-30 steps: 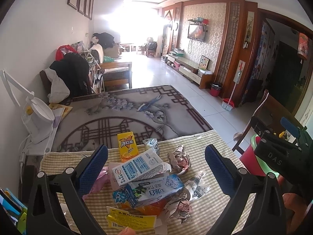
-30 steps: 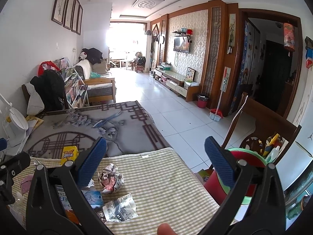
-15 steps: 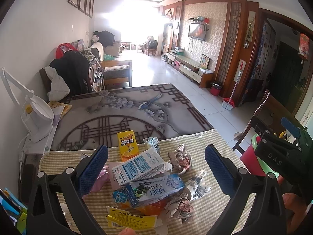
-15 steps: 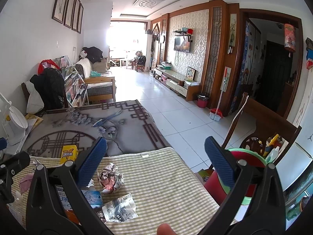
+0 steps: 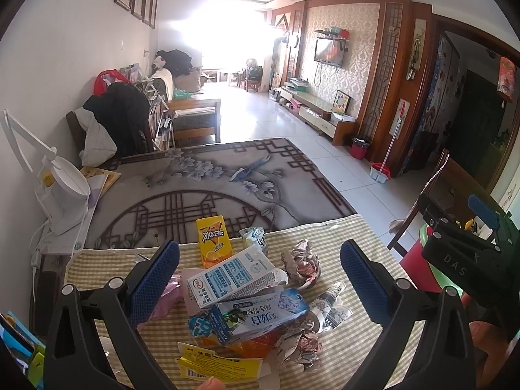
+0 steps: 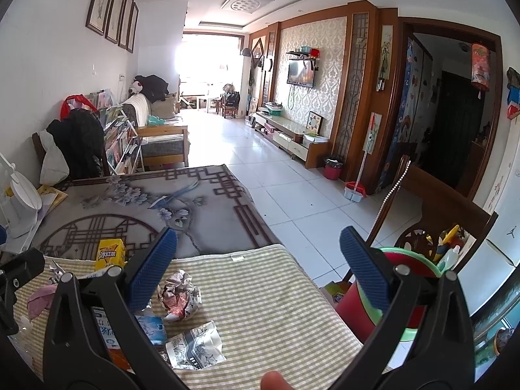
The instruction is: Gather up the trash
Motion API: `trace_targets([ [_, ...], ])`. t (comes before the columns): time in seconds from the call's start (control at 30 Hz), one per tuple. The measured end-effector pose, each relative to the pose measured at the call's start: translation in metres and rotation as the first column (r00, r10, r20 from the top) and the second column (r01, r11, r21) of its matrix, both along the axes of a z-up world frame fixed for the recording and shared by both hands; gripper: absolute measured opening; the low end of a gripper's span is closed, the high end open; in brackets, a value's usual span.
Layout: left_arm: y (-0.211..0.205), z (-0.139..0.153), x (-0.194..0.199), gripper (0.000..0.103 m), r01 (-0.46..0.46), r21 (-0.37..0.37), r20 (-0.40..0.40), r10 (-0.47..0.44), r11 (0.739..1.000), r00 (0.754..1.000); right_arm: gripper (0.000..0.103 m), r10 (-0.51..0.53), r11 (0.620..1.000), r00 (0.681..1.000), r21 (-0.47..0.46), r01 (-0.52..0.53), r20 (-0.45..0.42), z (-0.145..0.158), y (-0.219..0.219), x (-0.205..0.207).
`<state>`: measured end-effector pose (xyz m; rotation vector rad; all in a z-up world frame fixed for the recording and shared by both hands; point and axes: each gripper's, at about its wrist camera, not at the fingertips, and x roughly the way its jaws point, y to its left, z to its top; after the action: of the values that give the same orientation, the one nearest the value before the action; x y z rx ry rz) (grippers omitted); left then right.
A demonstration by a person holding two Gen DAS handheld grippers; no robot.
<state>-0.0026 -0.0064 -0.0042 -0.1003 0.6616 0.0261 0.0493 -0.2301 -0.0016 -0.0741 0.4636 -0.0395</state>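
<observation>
**Both grippers spread above a litter pile on the checked cloth**

The checked cloth (image 5: 344, 237) is the landmark. Near its middle lies the trash: a yellow drink carton (image 5: 213, 240) at the far edge, a white-and-blue carton (image 5: 232, 276) nearer, and a blue milk carton (image 5: 260, 317) nearest, partly under it. A crumpled paper ball (image 6: 179, 294) sits to the right of the cartons, with a printed wrapper (image 6: 195, 347) nearer the cloth's front edge. The left gripper (image 5: 259, 276) hangs over the cartons, fingers wide apart, pinching nothing. The right gripper (image 6: 258, 271) is spread likewise over the cloth's bare right half. Off the cloth's right edge stands what looks like a red bin with a green rim (image 6: 412, 261), partly hidden.
</observation>
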Motion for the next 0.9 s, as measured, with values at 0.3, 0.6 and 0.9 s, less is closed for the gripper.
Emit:
trace_targets([
  [0.3, 0.007, -0.01, -0.001, 0.095, -0.01, -0.004, -0.006, 0.01, 1.0, 1.0, 0.099, 0.007, 1.0, 1.0, -0.007, -0.007, -0.008, -0.001, 0.005, 0.004],
  [0.6, 0.015, -0.012, 0.001, 0.095, -0.027, -0.023, -0.015, 0.027, 0.999, 1.0, 0.099, 0.015, 0.998, 0.999, -0.055, -0.017, -0.035, -0.007, 0.015, 0.008],
  [0.9, 0.064, -0.017, -0.009, 0.095, -0.148, 0.013, 0.095, 0.146, 0.989, 0.985, 0.099, 0.209, 0.977, 0.956, 0.077, -0.197, -0.207, -0.03, 0.03, 0.027],
])
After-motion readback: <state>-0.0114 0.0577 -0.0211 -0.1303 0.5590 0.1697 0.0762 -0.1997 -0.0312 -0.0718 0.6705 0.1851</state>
